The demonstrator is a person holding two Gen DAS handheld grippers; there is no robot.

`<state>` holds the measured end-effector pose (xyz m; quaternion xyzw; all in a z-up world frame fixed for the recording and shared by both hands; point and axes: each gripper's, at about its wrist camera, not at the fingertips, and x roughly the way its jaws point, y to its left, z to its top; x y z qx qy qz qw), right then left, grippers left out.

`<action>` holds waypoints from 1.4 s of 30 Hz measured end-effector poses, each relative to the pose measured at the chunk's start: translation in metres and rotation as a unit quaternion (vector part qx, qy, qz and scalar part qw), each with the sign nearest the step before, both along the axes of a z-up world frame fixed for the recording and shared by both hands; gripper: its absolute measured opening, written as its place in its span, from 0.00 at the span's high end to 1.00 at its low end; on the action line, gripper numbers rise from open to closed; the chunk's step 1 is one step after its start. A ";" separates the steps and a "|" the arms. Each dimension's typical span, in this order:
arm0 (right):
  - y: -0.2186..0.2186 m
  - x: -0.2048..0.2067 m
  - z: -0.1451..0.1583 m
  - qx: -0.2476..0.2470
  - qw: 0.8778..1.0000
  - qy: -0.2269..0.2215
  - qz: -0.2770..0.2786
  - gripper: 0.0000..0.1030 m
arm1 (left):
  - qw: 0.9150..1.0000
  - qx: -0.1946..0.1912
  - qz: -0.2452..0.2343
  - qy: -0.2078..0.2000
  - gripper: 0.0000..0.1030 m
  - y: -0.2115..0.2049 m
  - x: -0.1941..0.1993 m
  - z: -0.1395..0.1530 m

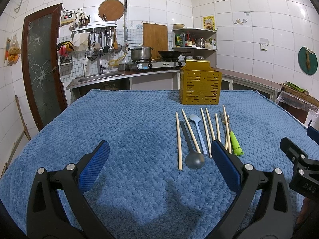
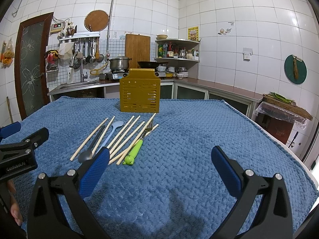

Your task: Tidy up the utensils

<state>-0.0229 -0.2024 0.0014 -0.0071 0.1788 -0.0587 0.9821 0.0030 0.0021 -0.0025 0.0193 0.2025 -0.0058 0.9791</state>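
A gold slotted utensil holder (image 1: 200, 87) stood upright at the far side of the tabletop (image 1: 119, 129), which was covered by a blue knitted blanket; what lay inside it could not be seen from either wrist camera. In front of the holder, apart from it, the utensils lay in a loose row on the blanket, their long axes running roughly from the near edge toward the holder. Several pale wooden chopsticks (image 1: 179, 141) lay side by side. Among them a dark grey spoon (image 1: 191, 151) pointed its bowl toward the near edge, while a light blue spoon (image 1: 198, 131) pointed its bowl toward the holder. At the right end of the row a fork with a green handle (image 2: 135, 149) lay with its tines toward the holder, crossed by chopsticks.

The left gripper (image 1: 159, 153) hovered low over the blanket just short of the row, its blue-padded fingers (image 1: 95, 165) wide apart and holding nothing, the right finger's tip overlapping the near ends of the chopsticks in its view. The right gripper (image 2: 159, 157) hung level beside it over bare blanket to the right of the utensils, its fingers likewise spread and empty. A person's fingertips (image 2: 16, 213) showed at the lower left edge of the right wrist view.
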 end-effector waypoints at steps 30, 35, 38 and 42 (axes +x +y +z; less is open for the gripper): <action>-0.014 0.127 0.045 -0.003 0.998 0.067 -0.013 0.04 | 0.995 0.000 -0.006 0.098 0.05 0.010 0.146 0.035; -0.022 0.175 0.017 0.021 0.991 0.134 -0.010 0.04 | 0.990 0.004 -0.016 0.142 0.05 0.005 0.188 0.010; -0.022 0.203 0.001 0.027 0.986 0.166 -0.009 0.04 | 0.985 0.005 -0.018 0.171 0.05 0.001 0.207 -0.007; -0.018 0.226 -0.021 0.025 0.979 0.201 -0.007 0.04 | 0.976 0.001 -0.016 0.218 0.05 0.001 0.228 -0.027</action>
